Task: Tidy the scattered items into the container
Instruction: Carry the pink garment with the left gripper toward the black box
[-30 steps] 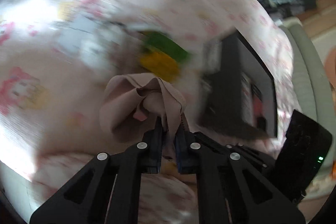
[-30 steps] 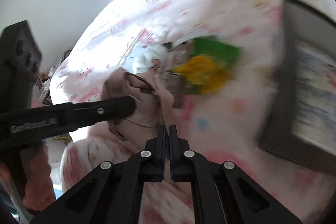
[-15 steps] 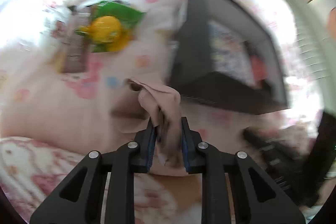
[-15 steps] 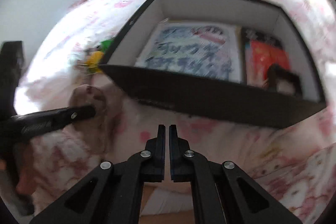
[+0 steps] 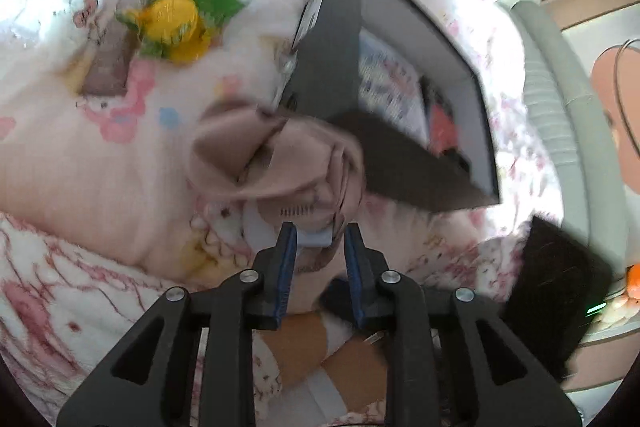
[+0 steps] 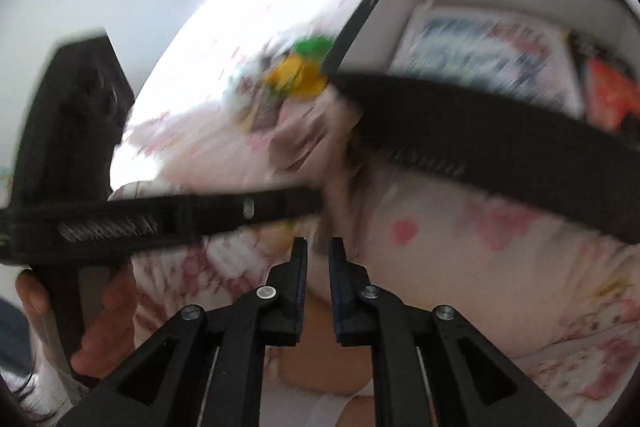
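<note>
My left gripper (image 5: 320, 239) is shut on a beige cloth (image 5: 276, 159) and holds it just in front of the near wall of the black box (image 5: 328, 59). The box holds a printed booklet (image 5: 390, 89) and a red packet (image 5: 442, 131). A yellow-and-green snack bag (image 5: 176, 21) and a brown packet (image 5: 110, 67) lie on the pink bedspread to the left. My right gripper (image 6: 318, 251) has its jaws a narrow gap apart and holds nothing. In the right wrist view the left gripper's black finger (image 6: 248, 207) crosses in front, with the cloth (image 6: 304, 143) beside the box (image 6: 480, 131).
Everything lies on a soft pink patterned bedspread (image 5: 80, 155). A person's hand (image 6: 104, 327) holds the left gripper's handle. A grey padded bed edge (image 5: 548, 75) runs along the right, with floor and shelves beyond. The frames are motion-blurred.
The left gripper has carried the cloth towards the box, which now fills more of its view. The right gripper's jaws have parted slightly and it swung left.
</note>
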A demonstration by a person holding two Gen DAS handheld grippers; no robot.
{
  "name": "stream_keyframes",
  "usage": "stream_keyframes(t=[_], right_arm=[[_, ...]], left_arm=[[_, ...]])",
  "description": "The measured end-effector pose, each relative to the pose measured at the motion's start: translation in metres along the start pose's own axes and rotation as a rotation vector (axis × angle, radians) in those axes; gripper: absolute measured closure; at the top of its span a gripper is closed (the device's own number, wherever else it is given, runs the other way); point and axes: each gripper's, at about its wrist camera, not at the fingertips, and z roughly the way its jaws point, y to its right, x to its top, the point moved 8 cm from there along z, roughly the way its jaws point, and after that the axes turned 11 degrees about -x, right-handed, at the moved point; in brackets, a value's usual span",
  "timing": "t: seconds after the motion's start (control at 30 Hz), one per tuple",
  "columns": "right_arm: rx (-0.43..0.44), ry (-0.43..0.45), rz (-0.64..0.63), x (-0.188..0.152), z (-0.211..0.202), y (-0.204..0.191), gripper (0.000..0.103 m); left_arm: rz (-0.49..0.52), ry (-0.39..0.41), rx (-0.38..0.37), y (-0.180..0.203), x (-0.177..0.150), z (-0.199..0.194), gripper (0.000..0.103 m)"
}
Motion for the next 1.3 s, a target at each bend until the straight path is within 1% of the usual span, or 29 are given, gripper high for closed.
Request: stream_keyframes(t=[0.03, 0.07, 0.13, 0.17, 0.2, 0.23, 0.27, 0.33, 0.37, 0.4, 0.43, 0.47, 0.5, 0.53, 0.57, 0.63, 0.7, 0.8, 0.87, 0.9, 0.97, 1.0, 1.03, 1.1, 1.17, 1.2, 1.23, 1.27, 1.3], right_arm=[[0.02, -0.019, -0.01, -0.003, 0.003, -0.002, 0.095], [0.03, -0.028, -0.012, -0.006, 0.006, -0.002, 0.095], [0.009, -0.023, 0.009, -0.003, 0.006, 0.003, 0.095], [-0.009, -0.007, 0.022, 0.002, 0.005, 0.007, 0.094], [-0.02, 0.006, 0.03, 0.006, 0.004, 0.011, 0.094], [-0.035, 0.017, 0.038, 0.011, 0.003, 0.014, 0.094], [-0.049, 0.022, 0.039, 0.015, 0.004, 0.017, 0.094], [-0.036, -0.005, 0.013, 0.018, 0.011, 0.015, 0.093], [-0.023, -0.03, -0.002, 0.016, 0.015, 0.012, 0.093], [-0.009, -0.046, -0.016, 0.015, 0.02, 0.008, 0.092], [-0.001, -0.054, -0.023, 0.014, 0.024, 0.005, 0.088], [0.006, -0.057, -0.02, 0.013, 0.031, 0.005, 0.088], [0.005, -0.056, -0.004, 0.009, 0.033, 0.005, 0.088], [-0.015, -0.063, 0.016, 0.008, 0.041, 0.008, 0.091], [-0.032, -0.059, 0.021, 0.009, 0.043, 0.011, 0.1], [-0.067, -0.02, 0.008, 0.011, 0.035, 0.014, 0.1], [-0.063, 0.027, 0.018, 0.016, 0.017, 0.016, 0.101], [-0.068, 0.081, 0.052, 0.022, -0.008, 0.023, 0.101], [-0.063, 0.098, 0.074, 0.019, -0.021, 0.035, 0.101], [-0.089, 0.102, 0.087, 0.015, -0.027, 0.045, 0.102], [-0.13, 0.106, 0.122, 0.01, -0.039, 0.064, 0.102], [-0.143, 0.105, 0.137, 0.009, -0.042, 0.072, 0.102], [-0.154, 0.105, 0.146, 0.006, -0.043, 0.077, 0.102], [-0.192, 0.109, 0.165, 0.007, -0.041, 0.085, 0.102], [-0.21, 0.097, 0.202, 0.006, -0.047, 0.094, 0.101], [-0.205, 0.096, 0.223, 0.008, -0.037, 0.103, 0.101], [-0.203, 0.091, 0.246, 0.007, -0.036, 0.106, 0.101], [-0.203, 0.086, 0.269, 0.007, -0.036, 0.109, 0.101], [-0.197, 0.095, 0.289, 0.009, -0.038, 0.11, 0.101]], left_arm=[[-0.003, 0.031, 0.0, -0.002, 0.009, -0.01, 0.08], [-0.005, 0.052, 0.02, -0.007, 0.014, -0.017, 0.08], [-0.019, 0.077, 0.092, -0.019, 0.024, -0.026, 0.08], [-0.03, 0.082, 0.127, -0.03, 0.022, -0.032, 0.075], [-0.052, 0.074, 0.156, -0.036, 0.021, -0.029, 0.066], [-0.079, 0.055, 0.174, -0.046, 0.019, -0.024, 0.065], [-0.112, 0.044, 0.171, -0.055, 0.016, -0.018, 0.063], [-0.132, 0.033, 0.161, -0.066, 0.015, -0.012, 0.059], [-0.13, 0.038, 0.159, -0.068, 0.018, -0.008, 0.056], [-0.13, 0.049, 0.15, -0.075, 0.019, -0.01, 0.05], [-0.142, 0.062, 0.124, -0.078, 0.025, -0.003, 0.05], [-0.16, 0.065, 0.101, -0.08, 0.03, 0.005, 0.053], [-0.173, 0.04, 0.07, -0.081, 0.032, 0.015, 0.082], [-0.179, 0.019, 0.051, -0.078, 0.031, 0.025, 0.099], [-0.181, 0.018, 0.043, -0.075, 0.032, 0.03, 0.101], [-0.136, 0.048, 0.055, -0.065, 0.032, 0.023, 0.101], [-0.089, 0.06, 0.037, -0.049, 0.03, 0.012, 0.101], [-0.023, 0.072, -0.021, -0.021, 0.026, -0.005, 0.101], [0.022, 0.086, -0.06, -0.002, 0.022, -0.019, 0.101], [0.035, 0.097, -0.052, 0.005, 0.025, -0.019, 0.101], [0.059, 0.114, -0.007, 0.007, 0.024, -0.023, 0.101], [0.057, 0.119, 0.012, 0.006, 0.026, -0.016, 0.101], [0.049, 0.111, 0.038, 0.0, 0.026, -0.014, 0.101], [0.021, 0.08, 0.059, -0.009, 0.019, -0.013, 0.101], [0.002, 0.03, 0.041, -0.016, 0.017, 0.01, 0.1], [-0.011, -0.004, 0.027, -0.015, 0.011, 0.017, 0.095], [-0.007, -0.023, 0.017, -0.013, 0.008, 0.024, 0.089], [0.004, -0.034, 0.012, -0.012, 0.004, 0.029, 0.072], [0.015, -0.036, 0.027, -0.012, 0.001, 0.032, 0.05]])
